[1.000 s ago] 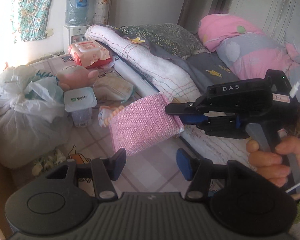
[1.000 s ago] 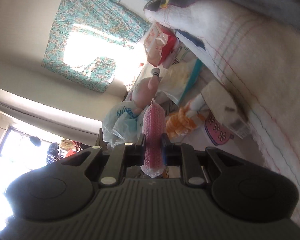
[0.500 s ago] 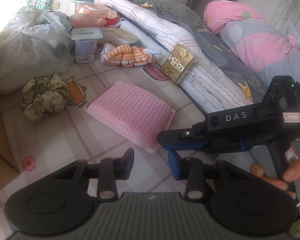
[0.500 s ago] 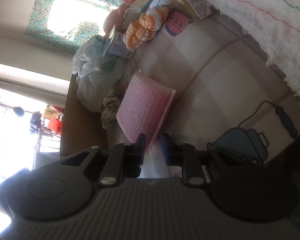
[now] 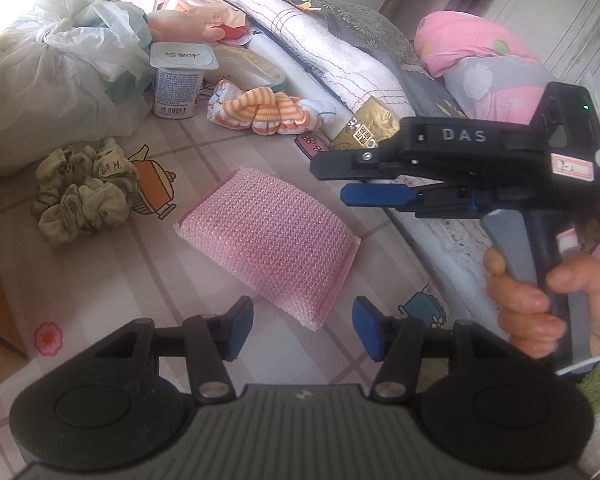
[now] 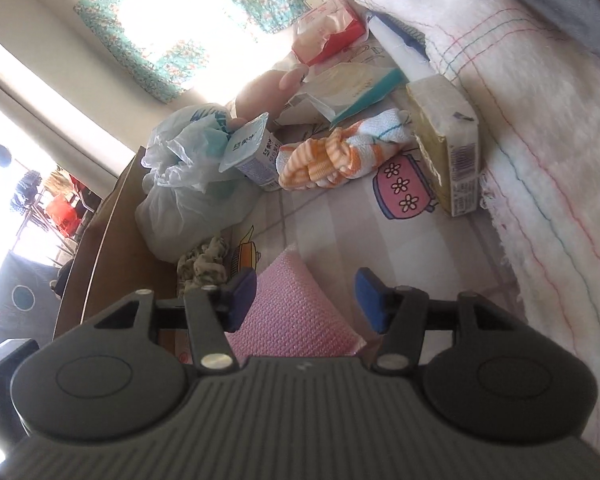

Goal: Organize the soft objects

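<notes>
A pink mesh sponge [image 5: 268, 240] lies flat on the cartoon-print mat [image 5: 204, 152]. My left gripper [image 5: 304, 330] hovers at the sponge's near corner with its jaws opening, the pads clear of the corner. My right gripper [image 5: 332, 182], held by a person's hand [image 5: 540, 300], hangs above the sponge's right side. In the right wrist view that gripper [image 6: 306, 300] is opening, and the sponge [image 6: 292, 320] lies loose below and between its fingers. A green scrunchie [image 5: 80, 196] and a knotted orange-striped cloth [image 5: 260, 114] lie further back.
A yogurt cup [image 5: 178, 80] and a tied plastic bag [image 5: 48, 80] stand at the back left. A gold box [image 5: 364, 128] leans on the rolled white blanket [image 5: 332, 52] along the right. A pink pillow [image 5: 468, 40] lies behind. A brown edge [image 6: 112, 216] borders the mat.
The right gripper, shut on the lifted sponge, laid it on the mat, opened and drew back to the right. The left gripper sank toward the sponge, narrowing then widening.
</notes>
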`<state>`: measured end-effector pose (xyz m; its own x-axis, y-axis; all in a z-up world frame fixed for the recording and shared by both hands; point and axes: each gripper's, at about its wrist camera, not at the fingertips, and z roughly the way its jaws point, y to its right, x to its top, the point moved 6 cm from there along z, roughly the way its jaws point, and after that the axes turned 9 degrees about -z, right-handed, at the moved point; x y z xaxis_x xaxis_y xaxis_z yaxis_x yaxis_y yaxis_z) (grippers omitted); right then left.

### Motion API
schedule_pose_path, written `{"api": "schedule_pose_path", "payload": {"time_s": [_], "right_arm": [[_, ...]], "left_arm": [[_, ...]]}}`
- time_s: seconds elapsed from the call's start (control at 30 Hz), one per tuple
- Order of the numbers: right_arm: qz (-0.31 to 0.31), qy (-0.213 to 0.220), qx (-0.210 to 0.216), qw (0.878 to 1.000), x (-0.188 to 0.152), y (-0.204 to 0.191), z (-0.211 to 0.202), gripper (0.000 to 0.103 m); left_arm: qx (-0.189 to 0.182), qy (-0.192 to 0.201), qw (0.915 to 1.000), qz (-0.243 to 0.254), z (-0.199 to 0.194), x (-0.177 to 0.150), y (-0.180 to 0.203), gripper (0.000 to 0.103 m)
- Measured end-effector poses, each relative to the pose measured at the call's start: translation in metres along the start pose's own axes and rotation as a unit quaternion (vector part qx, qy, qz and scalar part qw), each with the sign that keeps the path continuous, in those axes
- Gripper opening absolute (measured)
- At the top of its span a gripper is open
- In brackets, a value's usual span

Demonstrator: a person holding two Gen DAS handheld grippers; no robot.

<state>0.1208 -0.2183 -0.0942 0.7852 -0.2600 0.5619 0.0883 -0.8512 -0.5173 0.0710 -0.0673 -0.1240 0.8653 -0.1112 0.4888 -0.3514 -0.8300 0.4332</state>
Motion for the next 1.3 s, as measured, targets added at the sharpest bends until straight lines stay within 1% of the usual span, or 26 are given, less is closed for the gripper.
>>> {"api": "schedule_pose_path", "payload": {"time_s": [0.1, 0.13, 0.23, 0.27, 0.3, 0.33, 0.37, 0.4, 0.47, 0.53, 0.67, 0.83, 0.93, 1.0, 1.1, 1.17, 1.23, 1.3], "right_arm": [[0.007, -0.032, 0.0, 0.999, -0.003, 0.002, 0.024, 0.054], [0.007, -0.031, 0.005, 0.999, -0.005, 0.001, 0.025, 0.054], [0.02, -0.049, 0.029, 0.998, -0.011, -0.005, 0.023, 0.052], [0.029, -0.055, 0.039, 0.997, -0.015, -0.005, 0.022, 0.051], [0.035, -0.06, 0.04, 0.997, -0.019, -0.005, 0.021, 0.05], [0.038, -0.063, 0.038, 0.997, -0.022, -0.005, 0.021, 0.046], [0.041, -0.064, 0.038, 0.996, -0.025, -0.005, 0.02, 0.041], [0.046, -0.064, 0.038, 0.996, -0.028, -0.004, 0.019, 0.039], [0.064, -0.062, 0.041, 0.995, -0.032, -0.002, 0.016, 0.034], [0.069, -0.055, 0.04, 0.995, -0.032, -0.005, 0.009, 0.033], [0.051, -0.03, 0.048, 0.997, -0.023, -0.021, -0.015, 0.032], [0.009, 0.004, 0.063, 0.998, 0.006, -0.061, -0.041, 0.032], [-0.021, 0.02, 0.08, 0.996, 0.03, -0.095, -0.045, 0.033], [-0.037, 0.025, 0.097, 0.994, 0.044, -0.118, -0.042, 0.033], [-0.065, 0.024, 0.122, 0.99, 0.064, -0.162, -0.024, 0.034], [-0.072, 0.016, 0.139, 0.988, 0.071, -0.182, -0.008, 0.035], [-0.064, -0.004, 0.166, 0.984, 0.078, -0.207, 0.016, 0.035], [-0.057, -0.025, 0.186, 0.981, 0.082, -0.226, 0.042, 0.035]], "left_arm": [[0.006, -0.006, 0.9999, -0.006, 0.007, 0.003, -0.003, 0.057], [0.008, -0.007, 0.9999, -0.005, 0.008, 0.003, -0.004, 0.057], [0.012, -0.004, 0.9999, 0.006, 0.011, 0.005, -0.004, 0.058], [0.016, -0.002, 0.9998, 0.012, 0.012, 0.005, -0.003, 0.062], [0.024, 0.002, 0.9995, 0.02, 0.012, 0.006, -0.003, 0.062], [0.031, 0.004, 0.9992, 0.026, 0.013, 0.006, -0.002, 0.063], [0.036, 0.006, 0.9989, 0.03, 0.013, 0.006, -0.001, 0.064], [0.04, 0.005, 0.9987, 0.031, 0.013, 0.006, 0.0, 0.066], [0.042, 0.003, 0.9987, 0.029, 0.012, 0.006, 0.002, 0.066], [0.04, 0.009, 0.9985, 0.036, 0.006, 0.006, 0.006, 0.066], [0.045, 0.043, 0.9965, 0.056, -0.019, 0.014, 0.021, 0.067], [0.053, 0.096, 0.992, 0.062, -0.065, 0.038, 0.027, 0.071], [0.063, 0.134, 0.9872, 0.059, -0.097, 0.055, 0.019, 0.072], [0.077, 0.157, 0.9833, 0.049, -0.123, 0.068, 0.006, 0.072], [0.098, 0.184, 0.9774, 0.033, -0.156, 0.083, -0.018, 0.073], [0.118, 0.197, 0.973, 0.022, -0.177, 0.091, -0.038, 0.075], [0.139, 0.201, 0.9697, 0.01, -0.192, 0.097, -0.06, 0.075], [0.153, 0.197, 0.9684, -0.012, -0.203, 0.101, -0.082, 0.075]]}}
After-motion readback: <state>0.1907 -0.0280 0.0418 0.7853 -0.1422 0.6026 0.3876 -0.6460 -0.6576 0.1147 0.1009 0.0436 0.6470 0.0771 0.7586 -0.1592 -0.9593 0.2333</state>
